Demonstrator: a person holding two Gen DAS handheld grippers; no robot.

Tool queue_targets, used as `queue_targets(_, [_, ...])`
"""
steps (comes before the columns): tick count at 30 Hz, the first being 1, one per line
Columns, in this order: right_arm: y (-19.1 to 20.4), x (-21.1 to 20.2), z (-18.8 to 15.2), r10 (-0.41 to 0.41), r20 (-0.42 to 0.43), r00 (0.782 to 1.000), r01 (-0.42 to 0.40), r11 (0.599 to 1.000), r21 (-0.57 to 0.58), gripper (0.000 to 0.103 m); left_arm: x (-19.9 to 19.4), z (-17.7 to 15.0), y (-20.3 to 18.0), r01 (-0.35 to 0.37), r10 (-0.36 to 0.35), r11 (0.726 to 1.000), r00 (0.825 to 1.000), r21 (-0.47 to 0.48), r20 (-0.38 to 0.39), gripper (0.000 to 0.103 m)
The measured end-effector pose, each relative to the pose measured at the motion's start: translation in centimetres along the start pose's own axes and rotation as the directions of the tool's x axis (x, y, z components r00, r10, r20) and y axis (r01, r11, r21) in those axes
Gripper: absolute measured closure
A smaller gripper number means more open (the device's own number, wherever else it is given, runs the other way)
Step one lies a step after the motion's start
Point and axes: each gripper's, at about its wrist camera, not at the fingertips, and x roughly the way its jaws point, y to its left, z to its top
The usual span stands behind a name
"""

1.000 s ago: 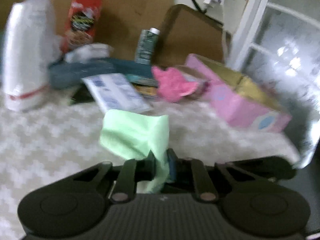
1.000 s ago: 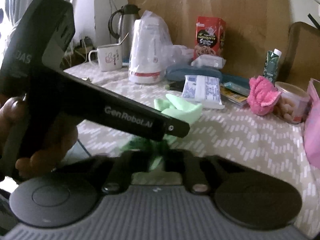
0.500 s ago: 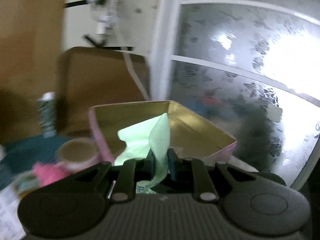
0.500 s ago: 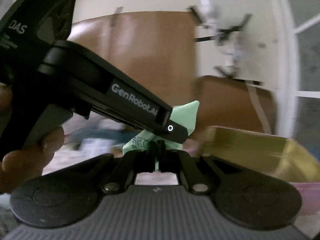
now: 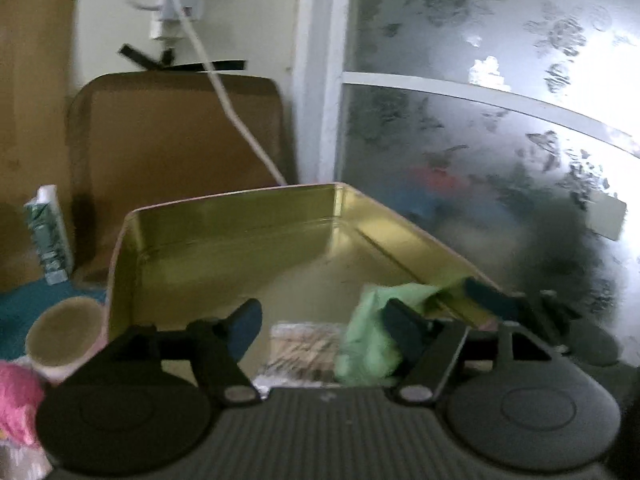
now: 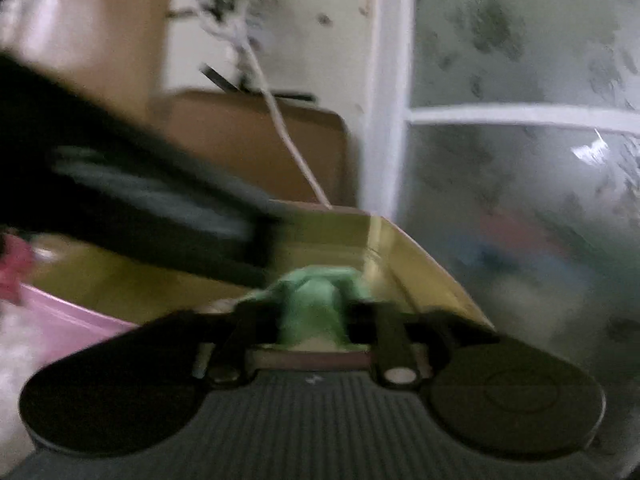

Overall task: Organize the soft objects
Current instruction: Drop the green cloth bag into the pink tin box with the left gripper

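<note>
1. Left wrist view: the left tool (image 5: 326,322) stands over the near edge of an open tin (image 5: 224,248) with a gold inside and pink outer walls. Its jaws have just been opening and now stand wide, with bare space between the blue pads.
2. The green cloth (image 5: 372,336) lies bunched inside the tin near its right wall, against the inner side of the right finger (image 5: 404,330); the left finger is clear of it. A pale flat packet (image 5: 302,346) lies on the tin floor just left of the cloth.
3. Beside the tin's left wall stand a round tub (image 5: 64,334) and a pink soft toy (image 5: 18,404), with a green carton (image 5: 48,236) behind.
4. Right wrist view, blurred: the right tool (image 6: 312,316) has also just been opening and its jaws stand apart. The green cloth (image 6: 316,300) sits between them in the tin's far right corner (image 6: 404,256); whether the pads touch it I cannot tell.
5. The left tool's dark body (image 6: 132,216) crosses the picture's left side above the tin.
</note>
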Motion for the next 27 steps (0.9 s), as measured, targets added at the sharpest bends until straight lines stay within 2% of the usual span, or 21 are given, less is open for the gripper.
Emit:
queue_targets(3, [-1.0,-0.9,-0.3,-0.015,0.039,0.999,0.013,0.999,0.049,0.030,-1.1,-0.4,1.3,-0.025,0.026,0.999,0.999,-0.035,0.024,0.030])
queue_targets(6, [-1.1,-2.0,-0.6,0.009,0.067,0.998,-0.016,0.994,0.105,0.030,-3.2,-1.3,2.8,-0.034,0.037,0.998,0.998,-0.060,0.050,0.028])
queue_targets(10, [0.1,-4.1,-0.9,0.035,0.109,0.993,-0.049,0.991,0.122,0.030,-7.0,-3.9,5.3,-0.055,0.060,0.996,0.996,-0.070,0.065,0.022])
queue_targets(12, [0.9,-4.8,-0.6,0.063,0.133,0.989,-0.080,0.989,0.125,0.030,-9.0,-5.7,6.9,-0.073,0.078,0.994,0.995,-0.085,0.059,0.019])
queue_targets(15, [2.5,-5.7,0.1,0.143,0.154,0.978,-0.160,0.981,0.106,0.031,-11.8,-8.4,10.0,-0.149,0.155,0.982,0.987,-0.117,0.045,0.017])
queue_targets(18, [4.8,-6.6,1.0,0.282,0.149,0.948,-0.296,0.952,0.076,0.032,-14.0,-11.1,13.4,-0.255,0.258,0.955,0.966,-0.155,0.005,0.017])
queue_targets(20, [6.7,-6.8,1.5,0.389,0.119,0.913,-0.398,0.916,0.056,0.040,-14.8,-12.3,15.2,-0.340,0.342,0.927,0.940,-0.162,-0.013,0.018])
queue_targets(22, [9.0,-6.5,1.9,0.482,0.067,0.874,-0.484,0.874,0.033,0.055,-15.6,-13.1,16.9,-0.409,0.412,0.896,0.911,-0.173,-0.018,0.019])
queue_targets(23, [10.2,-6.2,2.1,0.513,0.039,0.857,-0.514,0.857,0.024,0.056,-16.0,-13.5,17.6,-0.421,0.426,0.888,0.905,-0.186,-0.013,0.019])
queue_targets(24, [11.4,-5.9,2.3,0.537,0.015,0.843,-0.537,0.843,0.015,0.056,-16.2,-13.8,18.3,-0.422,0.430,0.882,0.903,-0.209,-0.008,0.020])
queue_targets(26, [13.8,-5.2,2.6,0.567,-0.018,0.823,-0.567,0.823,-0.007,0.056,-16.9,-13.8,19.6,-0.362,0.382,0.884,0.924,-0.296,0.008,0.021])
queue_targets(27, [15.0,-4.7,2.9,0.571,-0.038,0.820,-0.572,0.820,-0.024,0.056,-17.0,-13.8,20.1,-0.350,0.374,0.881,0.927,-0.318,0.015,0.021])
